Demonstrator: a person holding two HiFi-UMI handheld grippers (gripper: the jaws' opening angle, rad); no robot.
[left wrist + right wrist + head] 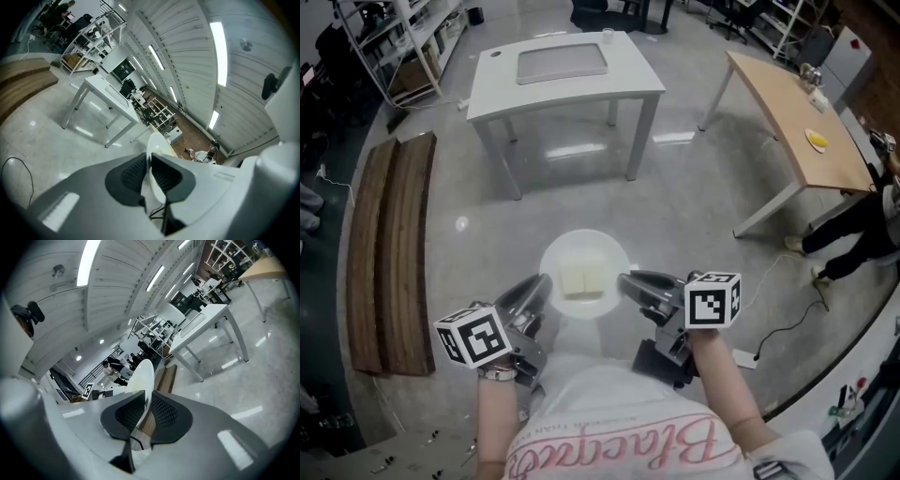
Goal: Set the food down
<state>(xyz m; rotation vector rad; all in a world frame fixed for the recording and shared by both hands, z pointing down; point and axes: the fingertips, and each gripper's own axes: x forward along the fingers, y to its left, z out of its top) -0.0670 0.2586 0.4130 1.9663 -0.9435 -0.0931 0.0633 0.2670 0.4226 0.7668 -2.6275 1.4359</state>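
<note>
A white plate [584, 255] with two pale yellow slabs of food [584, 279] hangs level in the air above the grey floor, in front of the person. My left gripper [546, 284] is shut on the plate's left rim, and my right gripper [623, 279] is shut on its right rim. In the left gripper view the plate's thin rim [154, 144] stands edge-on between the dark pads [130, 177]. Likewise, in the right gripper view the rim [141, 376] is pinched between the ribbed pads [164, 414].
A white table [562, 75] with a grey tray [562, 63] stands ahead. A wooden table [792, 117] with a yellow item is at the right, a person's legs beside it. Wooden planks [389, 248] lie at the left. A cable and plug strip [741, 358] lie on the floor.
</note>
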